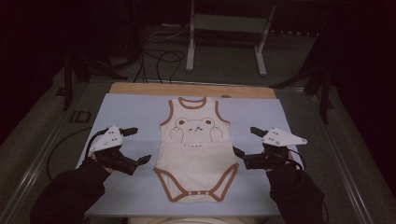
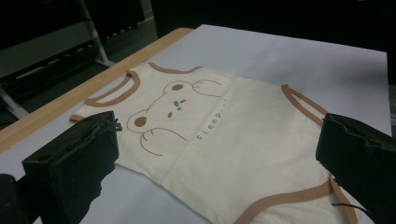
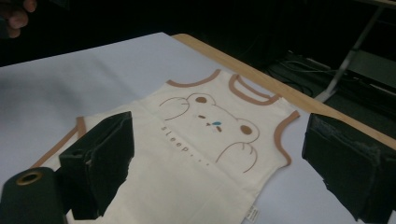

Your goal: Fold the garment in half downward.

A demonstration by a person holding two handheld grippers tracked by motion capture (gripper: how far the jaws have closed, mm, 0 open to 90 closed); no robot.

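Cream baby bodysuit (image 1: 196, 149) lies flat, face up on the pale blue sheet (image 1: 135, 107) over the tabletop, directly between the two sets of jaws. Brown trim at neck, armholes & leg openings; snaps along the crotch edge. Brown-line bear print w/ a small blue nose on the chest, word "sleep..." under it. A crease runs across the fabric below the print.

Left gripper (image 1: 133, 145): jaws wide apart, holding nothing, just beside the bodysuit's left edge, apart from it. In the left gripper view the bodysuit (image 2: 224, 144) spans the gap ahead of the jaws; its leg end is cut off at the bottom edge behind the right-hand jaw.

Right gripper (image 1: 248, 142): jaws also wide, empty, tips just beside the bodysuit's right edge. In the right gripper view the bodysuit (image 3: 201, 154) sits ahead between the jaws; a small white tag shows at its side seam, print too small to read. Lower part hidden by the near jaw.

Surroundings beyond the sheet are dark, hard to make out; wooden tabletop edge (image 1: 191, 89) shows past the neckline.
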